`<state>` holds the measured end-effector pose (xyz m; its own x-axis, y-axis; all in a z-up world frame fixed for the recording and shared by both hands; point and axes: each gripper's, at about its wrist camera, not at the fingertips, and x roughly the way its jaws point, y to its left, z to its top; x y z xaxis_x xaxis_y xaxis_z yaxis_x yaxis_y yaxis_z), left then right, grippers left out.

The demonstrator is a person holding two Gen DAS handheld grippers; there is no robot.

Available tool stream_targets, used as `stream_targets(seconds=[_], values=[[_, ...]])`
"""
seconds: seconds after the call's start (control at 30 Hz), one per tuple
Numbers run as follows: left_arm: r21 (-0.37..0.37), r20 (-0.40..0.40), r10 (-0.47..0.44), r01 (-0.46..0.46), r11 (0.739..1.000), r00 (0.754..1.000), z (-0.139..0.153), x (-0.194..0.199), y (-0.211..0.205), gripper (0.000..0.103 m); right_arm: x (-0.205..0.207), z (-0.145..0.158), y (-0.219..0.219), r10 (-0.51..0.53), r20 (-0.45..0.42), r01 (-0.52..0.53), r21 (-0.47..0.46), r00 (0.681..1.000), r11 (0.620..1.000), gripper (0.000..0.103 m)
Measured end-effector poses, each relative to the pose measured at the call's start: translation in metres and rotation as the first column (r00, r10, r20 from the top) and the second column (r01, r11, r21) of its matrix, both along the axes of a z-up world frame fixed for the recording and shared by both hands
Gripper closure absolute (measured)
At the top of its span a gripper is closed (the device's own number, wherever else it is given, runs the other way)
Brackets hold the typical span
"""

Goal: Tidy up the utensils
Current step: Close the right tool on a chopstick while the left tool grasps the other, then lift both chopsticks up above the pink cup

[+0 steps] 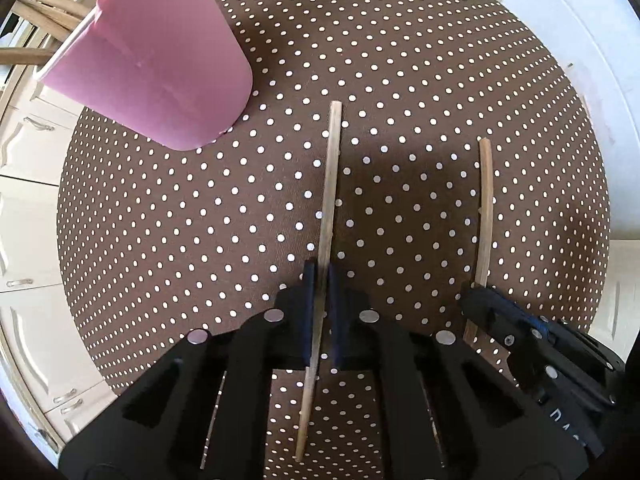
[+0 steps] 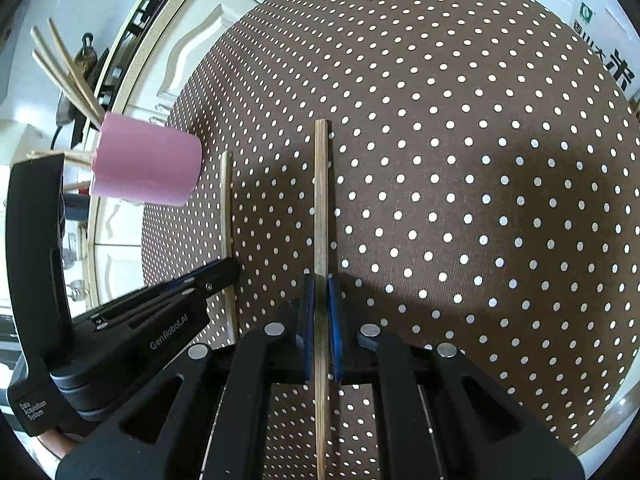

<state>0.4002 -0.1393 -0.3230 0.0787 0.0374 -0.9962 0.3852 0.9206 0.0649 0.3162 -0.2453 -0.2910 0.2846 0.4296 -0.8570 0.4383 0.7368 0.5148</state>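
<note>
My left gripper (image 1: 320, 276) is shut on a wooden chopstick (image 1: 330, 184) that runs forward over the brown dotted tablecloth (image 1: 400, 60). My right gripper (image 2: 319, 284) is shut on a second wooden chopstick (image 2: 321, 200). Each gripper shows in the other's view: the right one (image 1: 476, 296) holding its chopstick (image 1: 485, 208), the left one (image 2: 224, 270) holding its chopstick (image 2: 226, 204). A pink cup (image 1: 152, 60) stands at the far left of the cloth with several chopsticks (image 2: 66, 68) in it; it also shows in the right wrist view (image 2: 146, 160).
The round table ends at the cloth's edge (image 1: 64, 208). White cabinets (image 1: 24, 240) with handles lie beyond it on the left. A white appliance or wall (image 1: 580, 40) is at the right.
</note>
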Motion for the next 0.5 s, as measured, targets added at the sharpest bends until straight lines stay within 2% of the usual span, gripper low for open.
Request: stream_targets(seconds=[0.17, 0.3, 0.5], values=[[0.001, -0.052, 0.060, -0.060, 0.998, 0.997, -0.008, 0.010, 0.007, 0.097, -0.003, 0.000, -0.008, -0.013, 0.010, 0.013, 0.019, 1.000, 1.000, 0.097], [0.002, -0.067, 0.067, -0.067, 0.998, 0.995, -0.012, 0.019, 0.013, 0.098, -0.006, 0.000, -0.011, -0.023, 0.012, 0.023, 0.036, 1.000, 0.999, 0.097], [-0.037, -0.058, 0.066, -0.068, 0.997, 0.996, 0.003, 0.006, 0.016, 0.098, -0.009, 0.010, -0.008, 0.012, 0.021, -0.011, -0.020, 1.000, 1.000, 0.097]])
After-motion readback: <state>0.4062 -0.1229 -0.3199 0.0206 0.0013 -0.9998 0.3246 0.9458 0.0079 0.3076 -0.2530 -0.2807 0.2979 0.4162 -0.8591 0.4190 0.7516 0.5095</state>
